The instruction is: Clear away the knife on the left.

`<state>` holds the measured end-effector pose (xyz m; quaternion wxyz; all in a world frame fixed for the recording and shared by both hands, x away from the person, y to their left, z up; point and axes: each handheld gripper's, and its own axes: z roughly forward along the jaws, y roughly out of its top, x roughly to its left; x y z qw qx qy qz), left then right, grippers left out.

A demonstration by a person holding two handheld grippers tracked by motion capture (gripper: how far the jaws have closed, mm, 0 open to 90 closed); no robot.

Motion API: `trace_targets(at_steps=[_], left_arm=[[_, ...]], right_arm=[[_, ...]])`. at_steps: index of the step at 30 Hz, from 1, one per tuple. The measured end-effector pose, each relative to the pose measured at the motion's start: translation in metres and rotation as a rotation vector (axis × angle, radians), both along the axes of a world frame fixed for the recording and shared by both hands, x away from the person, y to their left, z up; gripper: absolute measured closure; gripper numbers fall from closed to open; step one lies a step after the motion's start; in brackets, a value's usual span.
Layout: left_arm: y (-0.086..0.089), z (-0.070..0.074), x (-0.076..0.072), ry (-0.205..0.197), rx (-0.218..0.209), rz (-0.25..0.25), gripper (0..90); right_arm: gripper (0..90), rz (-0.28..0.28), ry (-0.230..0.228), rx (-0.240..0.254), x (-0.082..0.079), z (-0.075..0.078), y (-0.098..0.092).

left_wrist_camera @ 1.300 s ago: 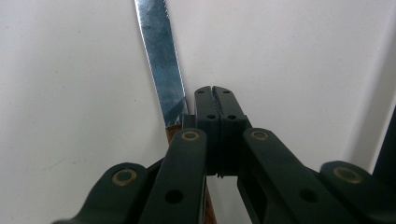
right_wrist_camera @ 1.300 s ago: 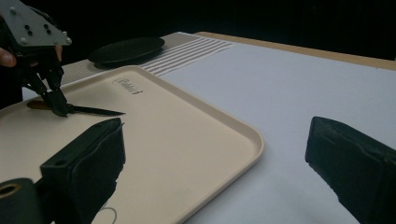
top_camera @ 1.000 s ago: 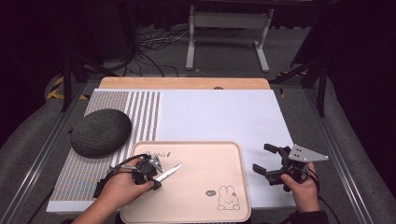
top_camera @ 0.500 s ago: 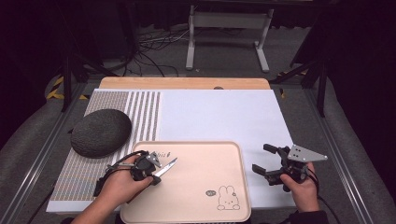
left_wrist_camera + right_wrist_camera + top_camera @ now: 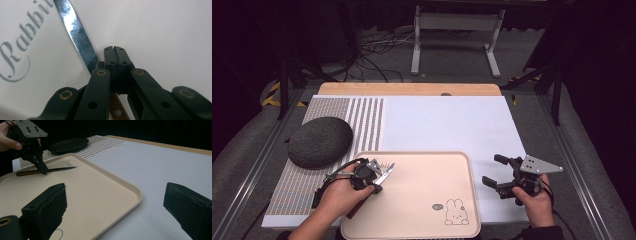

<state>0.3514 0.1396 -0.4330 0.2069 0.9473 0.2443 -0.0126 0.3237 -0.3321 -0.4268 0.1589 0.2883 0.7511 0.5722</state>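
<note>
A steel knife (image 5: 386,174) with a serrated blade (image 5: 75,27) and a brown handle lies on the left part of the beige tray (image 5: 427,155). My left gripper (image 5: 376,187) points down at it, where blade and handle meet (image 5: 45,171). Its jaws are shut (image 5: 115,48); the pads meet with nothing showing between them. The knife (image 5: 60,168) passes underneath them, and I cannot tell whether they press on it. My right gripper (image 5: 492,169) is open and holds nothing (image 5: 116,192). It hovers low over the white mat, just right of the tray's rim (image 5: 135,192).
A dark grey oval pad (image 5: 320,141) rests on the striped left side of the mat (image 5: 362,120), beyond the tray. White mat (image 5: 447,120) stretches behind the tray to the wooden table edge (image 5: 409,89). A metal stand (image 5: 457,30) is on the floor behind.
The left hand, its gripper and the knife under it have shifted slightly away from me and to the left on the tray. The right gripper has stayed in place.
</note>
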Motion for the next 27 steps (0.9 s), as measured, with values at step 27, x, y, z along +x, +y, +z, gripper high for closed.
trace_targets(at_steps=[27], left_arm=[[0.028,-0.002,0.009,-0.007,-0.034,0.133,89.4]], right_arm=[[5.8,0.005,0.004,-0.006,0.000,-0.001,0.001]])
